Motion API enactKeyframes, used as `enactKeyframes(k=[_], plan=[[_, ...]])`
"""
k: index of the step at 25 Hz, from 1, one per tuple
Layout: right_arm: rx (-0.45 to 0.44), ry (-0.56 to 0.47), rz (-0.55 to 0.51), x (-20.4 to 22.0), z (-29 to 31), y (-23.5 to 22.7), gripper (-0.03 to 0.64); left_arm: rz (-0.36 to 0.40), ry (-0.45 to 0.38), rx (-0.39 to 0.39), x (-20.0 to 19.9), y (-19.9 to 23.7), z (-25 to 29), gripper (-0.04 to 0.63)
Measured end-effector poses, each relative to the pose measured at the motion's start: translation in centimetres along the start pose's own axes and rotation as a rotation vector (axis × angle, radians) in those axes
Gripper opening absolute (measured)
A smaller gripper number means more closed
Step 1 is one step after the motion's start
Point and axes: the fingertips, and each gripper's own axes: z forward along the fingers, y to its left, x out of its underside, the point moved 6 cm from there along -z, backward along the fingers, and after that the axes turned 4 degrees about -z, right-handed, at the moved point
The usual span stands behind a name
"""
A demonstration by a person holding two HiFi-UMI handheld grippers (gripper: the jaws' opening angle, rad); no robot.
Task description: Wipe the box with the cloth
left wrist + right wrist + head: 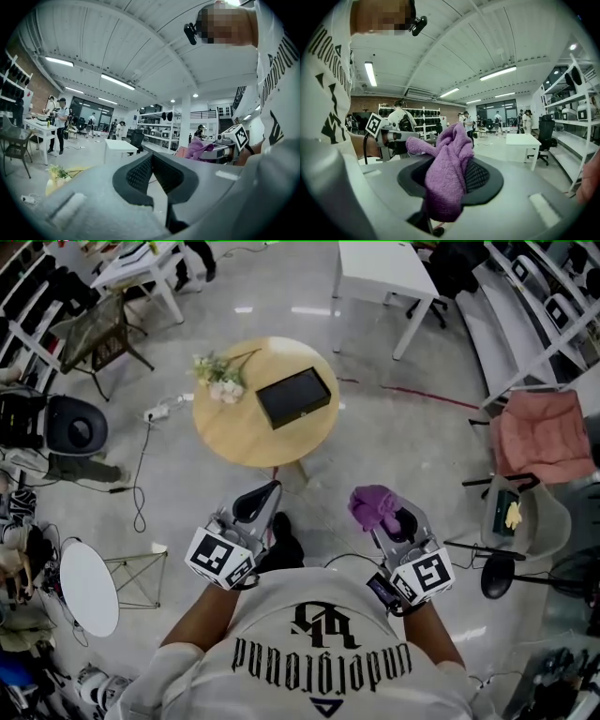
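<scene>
Head view looks down on the black box (293,397), which lies flat on the right part of a round wooden table (234,437), with a small bunch of flowers (218,379) just beside it on the left. Both grippers are held out in front of the person, over the floor on the near side of the table and well apart from it. The right gripper (392,517) carries the purple cloth (372,504), bunched up at its tips. The box lies ahead of this gripper and off to its left, well clear, so neither the cloth nor the gripper touches it. The left gripper (265,493) points toward the table's near edge, and the box sits ahead of it and a little to the right.

Right gripper view has the jaws clamped on the cloth (447,173), which rises in a rumpled peak between the pads and hangs down behind them. Left gripper view shows its jaws pressed together with nothing between them, and the cloth shows off to the right in the other gripper
</scene>
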Motion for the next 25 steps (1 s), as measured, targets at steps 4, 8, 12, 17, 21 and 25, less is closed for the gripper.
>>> enactKeyframes(k=[4,8,12,17,21,25], plan=[[0.006,0.014,-0.024,-1.6,6.1,-1.6,0.143,0.001,-0.015,0.006,-1.3,5.6,1.8,0.008],[0.028,0.026,-0.022,-3.0,11.8,-2.8,0.143,-0.008,-0.013,0.016,-3.0,11.2,3.1,0.008],[0.037,0.028,-0.027,-4.5,16.3,-3.6,0.143,0.001,0.0,0.033,-4.3,15.6,4.3,0.008],[0.042,0.073,-0.018,-3.9,19.7,-5.3,0.143,-0.007,0.005,0.018,-4.2,19.1,5.9,0.008],[0.058,0.103,0.006,-3.2,22.3,-7.5,0.143,-0.022,0.008,-0.005,-4.1,21.3,7.3,0.008],[0.046,0.139,0.034,-2.3,24.7,-9.8,0.144,-0.033,0.02,-0.04,-3.8,22.9,8.9,0.008]])
